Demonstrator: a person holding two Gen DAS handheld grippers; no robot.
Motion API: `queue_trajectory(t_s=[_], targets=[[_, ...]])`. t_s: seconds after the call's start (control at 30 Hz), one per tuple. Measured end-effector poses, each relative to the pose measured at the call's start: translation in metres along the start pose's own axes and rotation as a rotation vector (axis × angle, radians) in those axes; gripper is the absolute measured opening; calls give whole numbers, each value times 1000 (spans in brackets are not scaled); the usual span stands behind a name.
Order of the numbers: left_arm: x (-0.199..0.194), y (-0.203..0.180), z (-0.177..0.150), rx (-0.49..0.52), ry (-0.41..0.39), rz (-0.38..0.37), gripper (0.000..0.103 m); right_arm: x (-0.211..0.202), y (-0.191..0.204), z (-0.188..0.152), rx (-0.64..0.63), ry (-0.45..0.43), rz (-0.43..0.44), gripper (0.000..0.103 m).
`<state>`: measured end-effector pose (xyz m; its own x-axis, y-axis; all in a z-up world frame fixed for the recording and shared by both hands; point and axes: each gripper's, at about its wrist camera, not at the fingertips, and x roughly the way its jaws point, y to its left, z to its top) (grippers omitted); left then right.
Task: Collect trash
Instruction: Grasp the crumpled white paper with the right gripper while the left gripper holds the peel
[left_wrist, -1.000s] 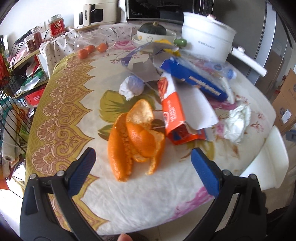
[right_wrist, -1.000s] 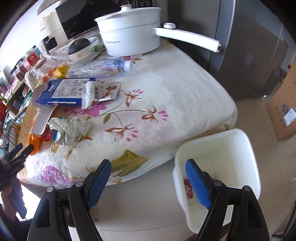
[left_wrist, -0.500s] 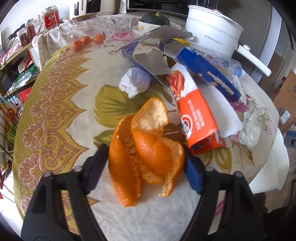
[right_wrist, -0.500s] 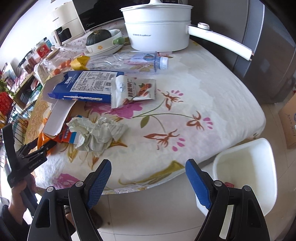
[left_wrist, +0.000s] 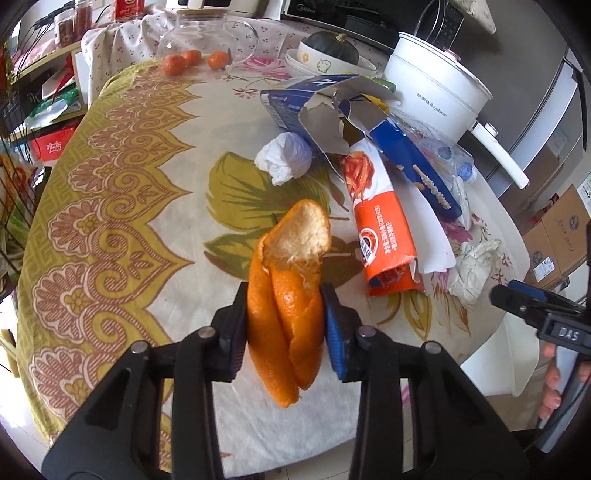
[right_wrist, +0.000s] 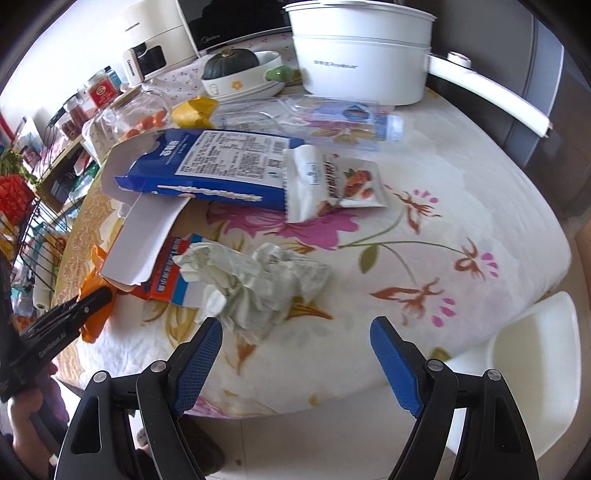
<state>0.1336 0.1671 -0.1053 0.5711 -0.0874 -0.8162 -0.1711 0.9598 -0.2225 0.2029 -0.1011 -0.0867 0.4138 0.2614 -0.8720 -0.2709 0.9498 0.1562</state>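
Your left hand-held gripper (left_wrist: 286, 325) is pinching the orange peel (left_wrist: 286, 295) by its middle, near the desk's (left_wrist: 110, 192) front edge; it is looking light, limp and tearable. Your right hand-held gripper (right_wrist: 295, 354) is hanging spread just short of the crumpled tissue (right_wrist: 255, 284).

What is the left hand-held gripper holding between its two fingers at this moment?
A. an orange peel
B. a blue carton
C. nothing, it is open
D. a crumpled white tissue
A: in the left wrist view the left hand-held gripper is shut on the orange peel, with both fingers pressed against its sides, while the blue carton lies on the table.
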Motion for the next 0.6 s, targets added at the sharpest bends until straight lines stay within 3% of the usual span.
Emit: queue_trajectory(t_s=[0.5,0.57,0.6], targets=[[-18,-5,-6,45,-5,8,38,36,12,15,57,-34,42,84],[-18,-7,-6,52,-5,9,38,35,10,16,59,-44,47,78],[-17,-7,-6,52,-4,10,38,35,9,16,57,-47,55,65]])
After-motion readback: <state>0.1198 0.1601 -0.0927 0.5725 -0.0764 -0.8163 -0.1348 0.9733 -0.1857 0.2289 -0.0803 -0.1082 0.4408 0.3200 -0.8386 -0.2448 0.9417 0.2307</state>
